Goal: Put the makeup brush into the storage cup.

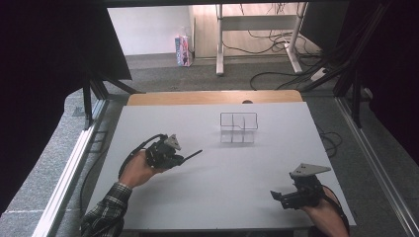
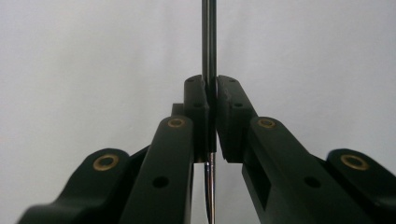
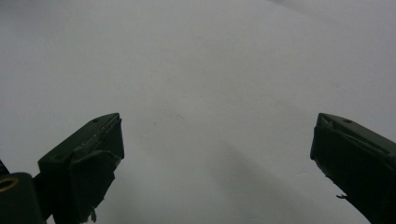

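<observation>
In the high view my left gripper (image 1: 180, 159) is at the table's left middle, held by a hand in a plaid sleeve. It is shut on a thin dark rod (image 1: 193, 154) that sticks out to the right, a little above the white table (image 1: 212, 197). In the left gripper view the rod (image 2: 208, 37) runs straight up between the closed jaws of the left gripper (image 2: 211, 88). My right gripper (image 1: 279, 196) sits near the front right corner, open. In the right gripper view its jaws stand wide apart over bare table, and the right gripper (image 3: 219, 126) holds nothing.
A small wire-frame rack (image 1: 238, 127) with dividers stands on the table beyond its centre. A wooden strip (image 1: 197, 98) borders the far edge. On the floor behind are a carton (image 1: 183, 50), desk legs (image 1: 220, 44) and loose cables (image 1: 276, 74).
</observation>
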Demonstrator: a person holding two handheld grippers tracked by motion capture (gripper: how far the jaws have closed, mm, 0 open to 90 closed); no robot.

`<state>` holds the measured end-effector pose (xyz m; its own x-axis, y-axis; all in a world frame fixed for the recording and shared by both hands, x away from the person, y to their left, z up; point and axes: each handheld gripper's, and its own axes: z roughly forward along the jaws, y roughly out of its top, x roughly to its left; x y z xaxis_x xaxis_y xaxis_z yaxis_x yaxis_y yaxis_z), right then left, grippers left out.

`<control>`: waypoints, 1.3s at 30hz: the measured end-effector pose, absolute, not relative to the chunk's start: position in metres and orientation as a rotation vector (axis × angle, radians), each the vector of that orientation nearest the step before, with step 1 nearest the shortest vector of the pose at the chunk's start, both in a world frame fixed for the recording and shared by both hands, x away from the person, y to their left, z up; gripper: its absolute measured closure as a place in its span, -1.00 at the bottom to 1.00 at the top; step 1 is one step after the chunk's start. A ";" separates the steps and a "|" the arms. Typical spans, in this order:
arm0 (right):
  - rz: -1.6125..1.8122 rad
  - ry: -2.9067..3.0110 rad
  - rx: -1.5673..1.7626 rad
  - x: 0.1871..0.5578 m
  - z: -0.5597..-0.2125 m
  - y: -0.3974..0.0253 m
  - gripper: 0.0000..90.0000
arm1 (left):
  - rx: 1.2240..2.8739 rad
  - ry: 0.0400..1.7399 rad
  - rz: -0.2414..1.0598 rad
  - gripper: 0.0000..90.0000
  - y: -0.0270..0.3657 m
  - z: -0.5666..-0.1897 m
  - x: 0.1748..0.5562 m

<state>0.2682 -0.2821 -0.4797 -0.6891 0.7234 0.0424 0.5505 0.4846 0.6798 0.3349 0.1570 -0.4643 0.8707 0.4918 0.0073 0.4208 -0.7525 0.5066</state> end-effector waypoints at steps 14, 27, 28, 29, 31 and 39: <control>1.049 2.461 1.046 0.267 -0.476 -0.282 -0.95 | 2.503 0.572 0.177 0.86 0.141 -0.457 0.294; 1.052 2.474 1.017 0.266 -0.474 -0.280 -0.94 | 2.420 0.530 0.122 0.86 0.131 -0.455 0.250; 1.048 2.474 1.014 0.266 -0.474 -0.280 -0.94 | 2.408 0.531 0.120 0.86 0.131 -0.456 0.247; 1.051 2.474 1.012 0.266 -0.474 -0.279 -0.94 | 2.398 0.527 0.116 0.86 0.131 -0.456 0.245; 1.039 2.474 1.021 0.266 -0.475 -0.278 -0.94 | 2.376 0.530 0.103 0.86 0.132 -0.458 0.240; 1.011 2.479 1.023 0.266 -0.474 -0.276 -0.94 | 2.372 0.517 0.079 0.86 0.127 -0.465 0.235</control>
